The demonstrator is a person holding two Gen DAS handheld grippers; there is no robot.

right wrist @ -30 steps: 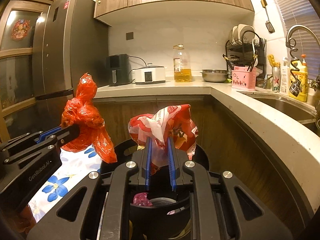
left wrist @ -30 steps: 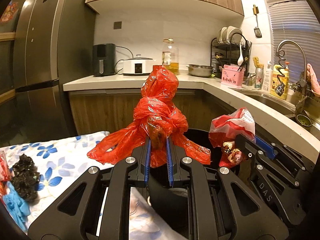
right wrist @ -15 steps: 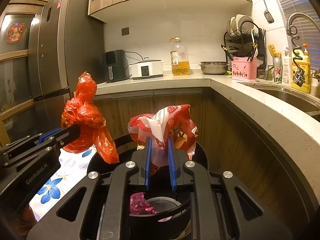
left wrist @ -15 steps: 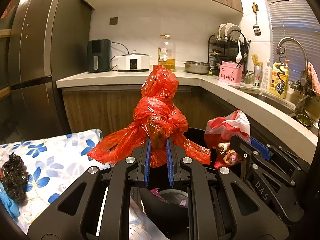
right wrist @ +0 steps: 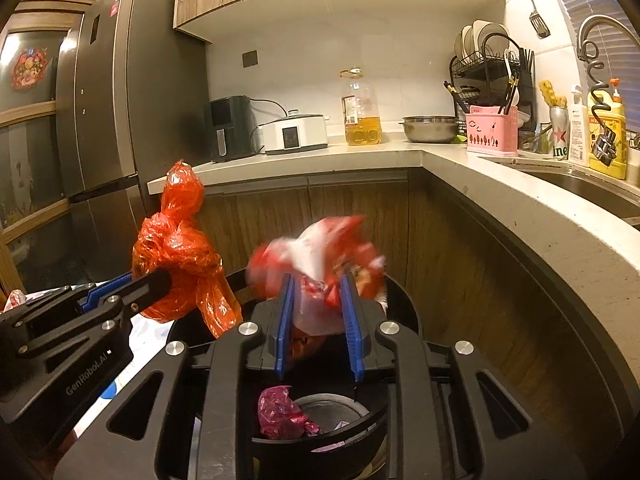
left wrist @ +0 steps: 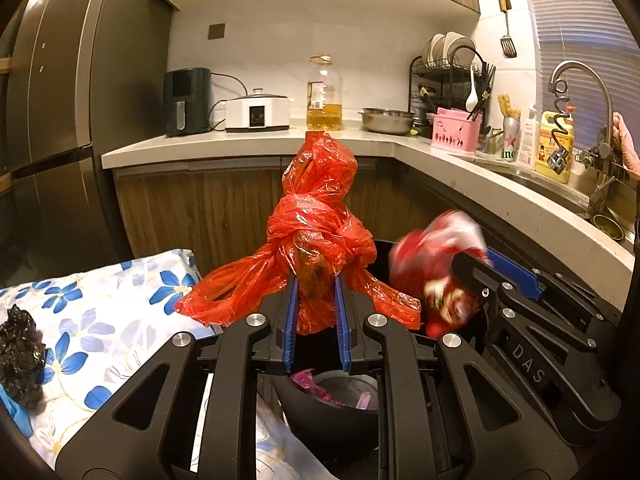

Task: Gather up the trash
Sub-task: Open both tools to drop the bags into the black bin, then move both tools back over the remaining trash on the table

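The left gripper (left wrist: 314, 312) is clamped on a knotted orange bag (left wrist: 316, 240), which stands up from the jaws with its long axis roughly vertical. The right gripper (right wrist: 318, 320) has its jaws spread wider around a red-and-white bag (right wrist: 320, 264); that bag is blurred, so it may be slipping free, though whether the pads still pinch it cannot be told. Both bags hang above the black bin (right wrist: 400, 292), whose mouth lies straight below the right jaws and below and slightly right of the left jaws. A pink wad (right wrist: 280, 412) already lies inside. The right gripper is the better centred over the opening, so its drop looks the surer; the left probably wants a small shift rightward first. A black wad (left wrist: 20, 356) waits on the floral cloth (left wrist: 120, 300).
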